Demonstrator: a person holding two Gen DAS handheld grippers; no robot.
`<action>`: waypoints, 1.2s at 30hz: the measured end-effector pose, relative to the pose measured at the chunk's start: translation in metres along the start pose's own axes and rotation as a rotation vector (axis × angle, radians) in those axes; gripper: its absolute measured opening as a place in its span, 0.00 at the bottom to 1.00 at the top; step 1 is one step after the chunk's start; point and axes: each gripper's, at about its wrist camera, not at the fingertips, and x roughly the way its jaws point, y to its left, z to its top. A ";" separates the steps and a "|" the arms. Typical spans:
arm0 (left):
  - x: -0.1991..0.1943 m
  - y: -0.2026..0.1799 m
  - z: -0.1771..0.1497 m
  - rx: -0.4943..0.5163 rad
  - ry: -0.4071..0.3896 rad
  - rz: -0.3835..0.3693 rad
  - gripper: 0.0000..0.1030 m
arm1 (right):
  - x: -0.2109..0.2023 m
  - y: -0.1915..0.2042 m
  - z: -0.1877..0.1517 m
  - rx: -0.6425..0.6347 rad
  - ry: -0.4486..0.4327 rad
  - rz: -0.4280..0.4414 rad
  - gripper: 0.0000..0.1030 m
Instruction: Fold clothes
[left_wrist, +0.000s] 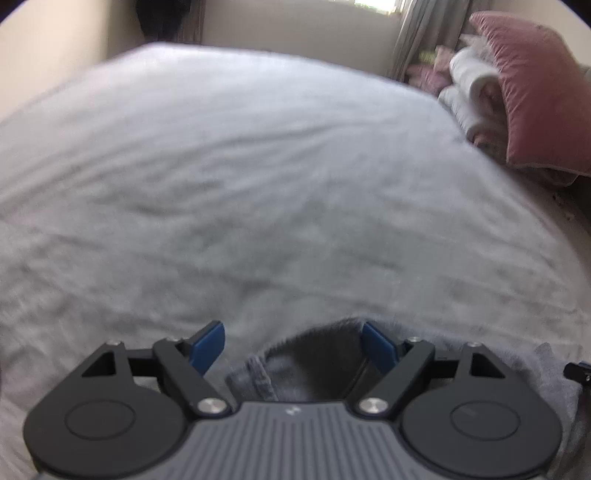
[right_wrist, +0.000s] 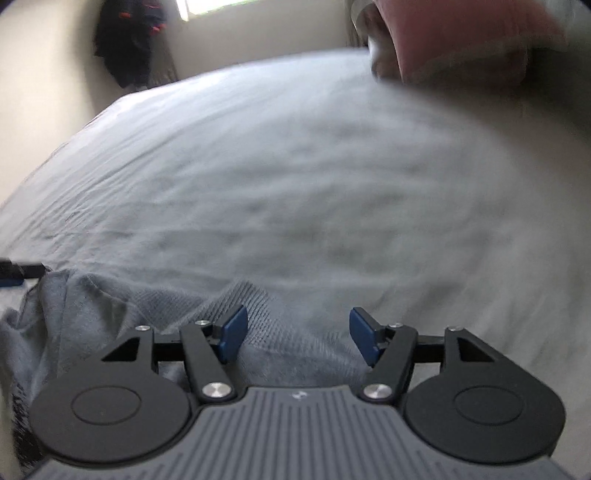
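Note:
A grey knit garment lies bunched on the bed at the near edge, below both grippers. In the left wrist view the garment shows between and under the jaws, with a darker inner side and a ribbed hem. My left gripper is open above it. My right gripper is open, its left blue pad over the ribbed cloth and its right pad over the sheet. Neither gripper holds the cloth. Both views are blurred.
A wide bed with a pale grey sheet fills both views. A pink cushion and folded white towels lie at the far right. Dark clothes hang by the far wall. The left gripper's tip shows at the right wrist view's left edge.

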 end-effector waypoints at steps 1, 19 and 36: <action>0.001 0.000 -0.003 -0.002 0.009 -0.010 0.66 | 0.003 -0.004 -0.003 0.033 0.013 0.021 0.57; -0.147 -0.005 -0.057 0.019 -0.255 -0.259 0.08 | -0.116 0.025 -0.028 -0.014 -0.176 0.114 0.10; -0.213 -0.015 -0.181 0.218 -0.132 -0.460 0.07 | -0.188 0.033 -0.108 -0.207 -0.084 0.040 0.09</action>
